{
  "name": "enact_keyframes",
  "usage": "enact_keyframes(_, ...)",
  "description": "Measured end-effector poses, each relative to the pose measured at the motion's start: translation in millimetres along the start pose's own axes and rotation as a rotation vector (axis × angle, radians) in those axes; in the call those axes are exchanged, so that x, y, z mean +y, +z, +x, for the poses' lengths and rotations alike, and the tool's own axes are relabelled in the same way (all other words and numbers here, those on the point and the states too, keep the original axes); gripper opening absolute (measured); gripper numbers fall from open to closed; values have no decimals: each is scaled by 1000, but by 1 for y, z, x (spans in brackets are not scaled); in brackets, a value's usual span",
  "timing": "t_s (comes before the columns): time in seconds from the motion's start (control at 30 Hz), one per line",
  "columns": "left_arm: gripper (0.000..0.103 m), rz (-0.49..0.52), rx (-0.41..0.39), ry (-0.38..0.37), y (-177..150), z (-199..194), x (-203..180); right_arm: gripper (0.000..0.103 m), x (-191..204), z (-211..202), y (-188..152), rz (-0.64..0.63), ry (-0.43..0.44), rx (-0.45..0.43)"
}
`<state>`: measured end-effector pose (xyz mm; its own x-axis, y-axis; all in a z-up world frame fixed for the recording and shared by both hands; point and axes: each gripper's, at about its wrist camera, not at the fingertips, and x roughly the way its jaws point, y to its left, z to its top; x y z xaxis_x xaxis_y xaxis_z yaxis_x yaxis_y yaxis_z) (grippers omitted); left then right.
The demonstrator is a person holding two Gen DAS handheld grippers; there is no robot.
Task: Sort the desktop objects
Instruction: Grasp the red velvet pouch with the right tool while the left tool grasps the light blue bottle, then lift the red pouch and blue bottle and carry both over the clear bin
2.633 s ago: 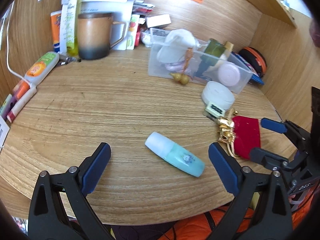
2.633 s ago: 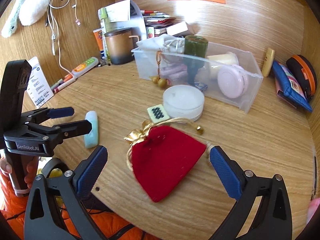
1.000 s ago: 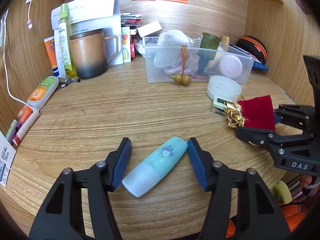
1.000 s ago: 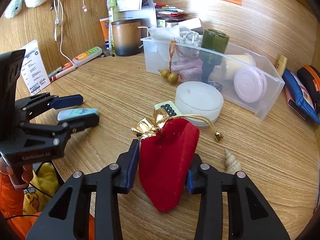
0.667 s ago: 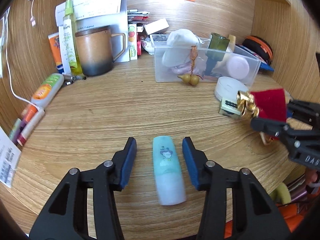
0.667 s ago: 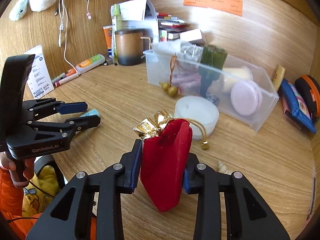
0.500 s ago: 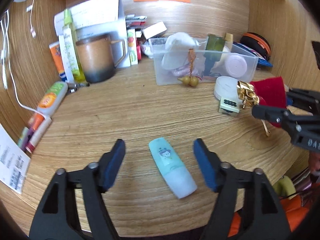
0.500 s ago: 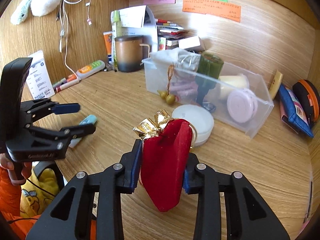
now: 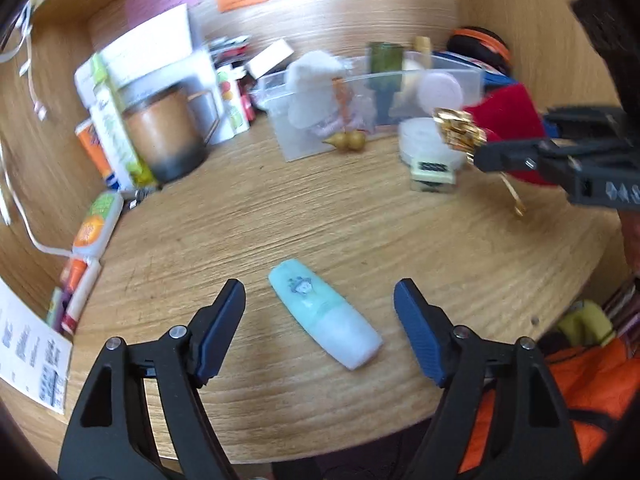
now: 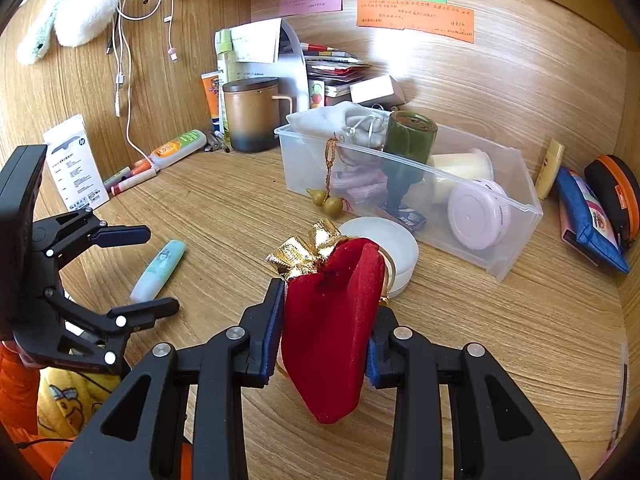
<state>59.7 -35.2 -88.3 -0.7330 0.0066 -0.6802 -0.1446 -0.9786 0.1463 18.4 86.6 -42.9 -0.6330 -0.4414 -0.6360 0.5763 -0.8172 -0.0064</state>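
Right gripper [image 10: 324, 344] clamped on the red pouch [image 10: 332, 320], lifted clear of the desk [image 10: 500, 340], with the clear bin [image 10: 516, 216] up at about one o'clock and the white round tin [image 10: 396, 244] just behind the pouch. Best carried high over that tin, held upright so the gold tassel [image 10: 304, 252] misses the rim, and let go only once over the bin's open space. Left gripper [image 9: 320, 316] with fingers apart, nothing pinched, the mint tube [image 9: 324, 312] lying loose between them near six o'clock.
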Motion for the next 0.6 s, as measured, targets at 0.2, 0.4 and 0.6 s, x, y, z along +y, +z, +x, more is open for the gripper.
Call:
enact_keyframes(0.2, 38, -221, 28, -4, 6, 14, 27, 30, 1, 5, 4, -11, 10, 2)
enact_keyframes(0.4, 24, -267, 32, 33, 8, 15, 24, 30, -2, 7, 10, -12, 12, -8)
enact_keyframes(0.6, 23, -319, 27, -7, 16, 21, 25, 30, -15, 0, 24, -8, -10, -43)
